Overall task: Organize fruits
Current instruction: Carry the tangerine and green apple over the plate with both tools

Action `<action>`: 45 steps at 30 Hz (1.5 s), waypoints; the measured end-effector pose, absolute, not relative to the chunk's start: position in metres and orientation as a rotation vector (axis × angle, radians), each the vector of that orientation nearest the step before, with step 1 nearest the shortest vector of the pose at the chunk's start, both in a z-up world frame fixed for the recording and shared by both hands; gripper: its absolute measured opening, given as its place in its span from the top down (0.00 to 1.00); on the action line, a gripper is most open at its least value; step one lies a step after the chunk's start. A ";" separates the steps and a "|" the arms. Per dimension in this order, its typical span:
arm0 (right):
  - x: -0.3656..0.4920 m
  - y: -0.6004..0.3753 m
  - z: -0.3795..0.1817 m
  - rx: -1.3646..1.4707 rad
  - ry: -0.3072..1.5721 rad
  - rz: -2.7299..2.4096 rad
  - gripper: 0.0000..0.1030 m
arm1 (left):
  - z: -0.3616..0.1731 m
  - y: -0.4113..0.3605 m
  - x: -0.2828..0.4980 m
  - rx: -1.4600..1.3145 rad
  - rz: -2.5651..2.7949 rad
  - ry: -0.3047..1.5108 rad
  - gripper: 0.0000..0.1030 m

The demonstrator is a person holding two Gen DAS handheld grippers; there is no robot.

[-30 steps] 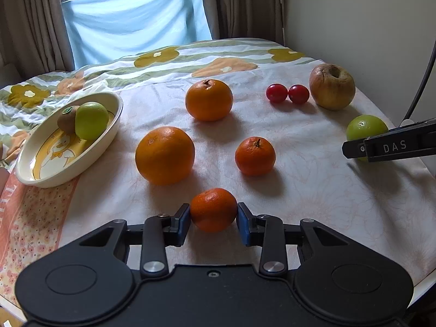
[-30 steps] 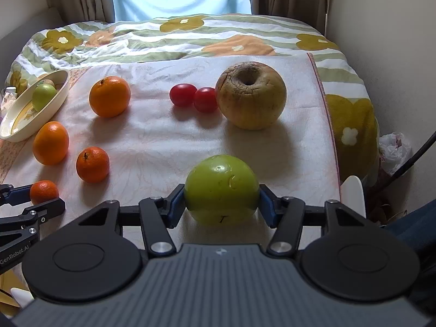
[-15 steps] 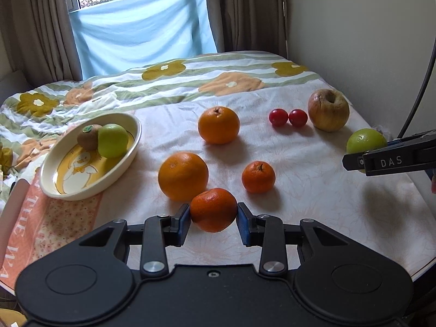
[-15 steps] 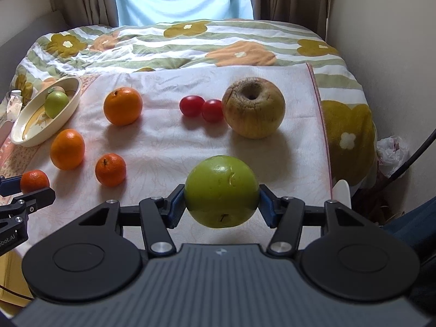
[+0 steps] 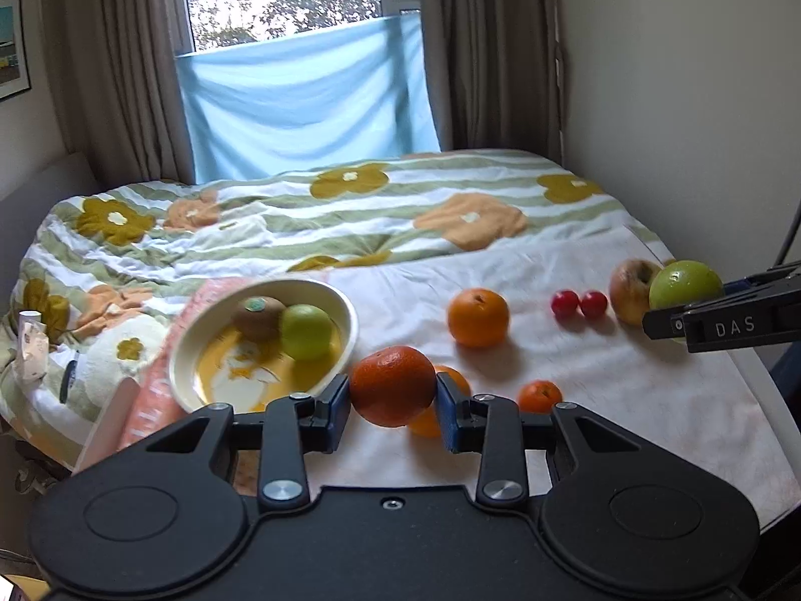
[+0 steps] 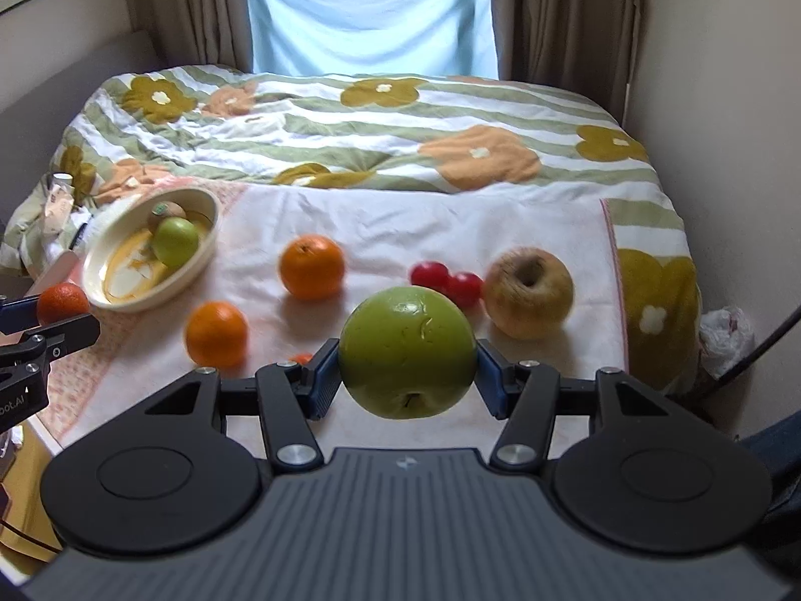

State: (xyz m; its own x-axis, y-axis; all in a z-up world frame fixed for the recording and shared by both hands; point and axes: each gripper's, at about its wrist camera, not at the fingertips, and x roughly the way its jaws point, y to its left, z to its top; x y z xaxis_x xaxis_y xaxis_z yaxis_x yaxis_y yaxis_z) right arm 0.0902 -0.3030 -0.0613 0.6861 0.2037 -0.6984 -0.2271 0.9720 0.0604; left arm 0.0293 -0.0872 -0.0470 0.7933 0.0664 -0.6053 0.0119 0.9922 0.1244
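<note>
Clamping a small orange, the left gripper holds it in the air just right of the bowl, its blue pads pressed on the fruit's left and right sides; the orange is nearly round, and its stem end cannot be made out. The right gripper is closed on a green apple, lifted above the white cloth on the bed, with the apple's stem end turned down and toward the camera. The bowl is tilted in both views and holds a kiwi touching a second green apple. On the cloth lie a large orange, another orange, two cherry tomatoes touching each other, and just beside them a brownish apple with its stem hollow facing up.
</note>
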 end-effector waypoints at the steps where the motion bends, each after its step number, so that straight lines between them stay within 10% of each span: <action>1: 0.091 -0.296 -0.056 -0.033 0.772 0.249 0.31 | -0.043 -0.082 0.030 0.125 0.035 0.649 0.61; 45: 0.220 -0.042 -0.085 0.008 0.798 0.198 0.31 | -0.114 0.105 0.195 0.293 -0.188 0.796 0.61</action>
State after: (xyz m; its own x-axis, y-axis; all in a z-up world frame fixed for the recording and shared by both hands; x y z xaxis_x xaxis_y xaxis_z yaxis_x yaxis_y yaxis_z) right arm 0.2203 -0.0424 -0.0853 0.6808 0.1789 -0.7103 -0.1732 0.9815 0.0812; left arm 0.1952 0.1046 -0.1145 0.6861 -0.0559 -0.7253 0.2751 0.9429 0.1876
